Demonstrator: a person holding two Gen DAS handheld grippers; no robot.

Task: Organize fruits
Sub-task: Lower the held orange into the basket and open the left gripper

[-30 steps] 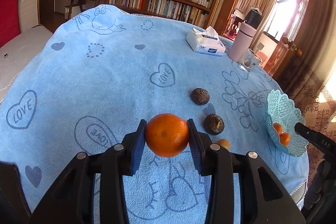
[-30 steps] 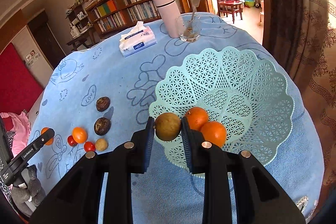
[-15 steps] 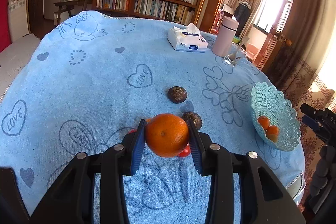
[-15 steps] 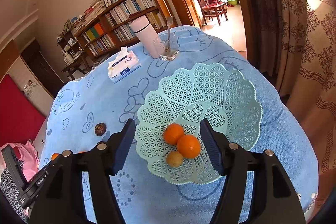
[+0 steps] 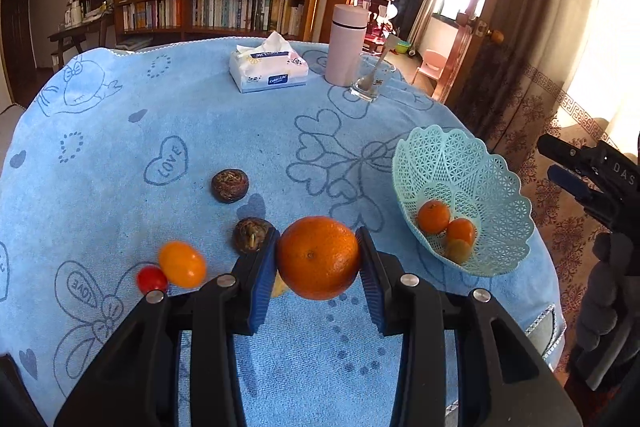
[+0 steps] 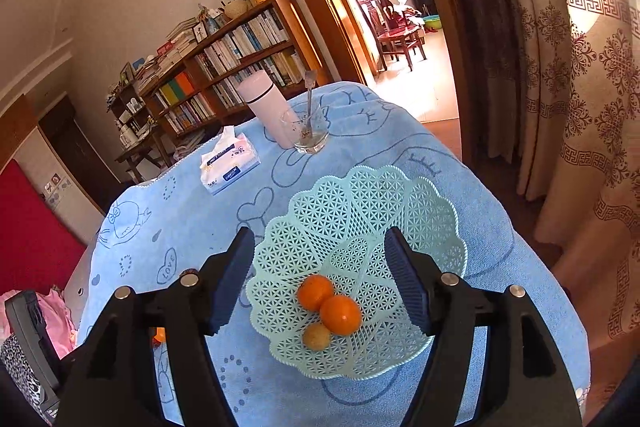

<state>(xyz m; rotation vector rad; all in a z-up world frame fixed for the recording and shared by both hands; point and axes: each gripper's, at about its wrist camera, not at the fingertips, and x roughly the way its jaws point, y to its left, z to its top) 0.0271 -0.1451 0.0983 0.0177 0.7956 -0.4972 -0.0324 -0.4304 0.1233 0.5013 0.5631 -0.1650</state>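
Observation:
My left gripper (image 5: 318, 259) is shut on a large orange (image 5: 319, 257), held above the blue tablecloth, left of the mint lattice basket (image 5: 480, 163). The basket (image 6: 424, 203) holds two small oranges (image 6: 338, 313) and a small brown fruit (image 6: 317, 336). My right gripper (image 6: 320, 279) is open and empty, raised above the basket; it shows at the right edge of the left wrist view (image 5: 576, 171). On the cloth lie two dark brown fruits (image 5: 230, 185), a small orange fruit (image 5: 182, 263) and a red cherry tomato (image 5: 152, 279).
A tissue pack (image 5: 268, 73), a pink flask (image 5: 346, 45) and a glass with a spoon (image 5: 370, 81) stand at the table's far side. The table edge drops off just right of the basket. Curtains (image 6: 580, 107) hang to the right.
My right gripper let the brown fruit drop into the basket, opened and rose. My left gripper carried the orange rightward toward the basket.

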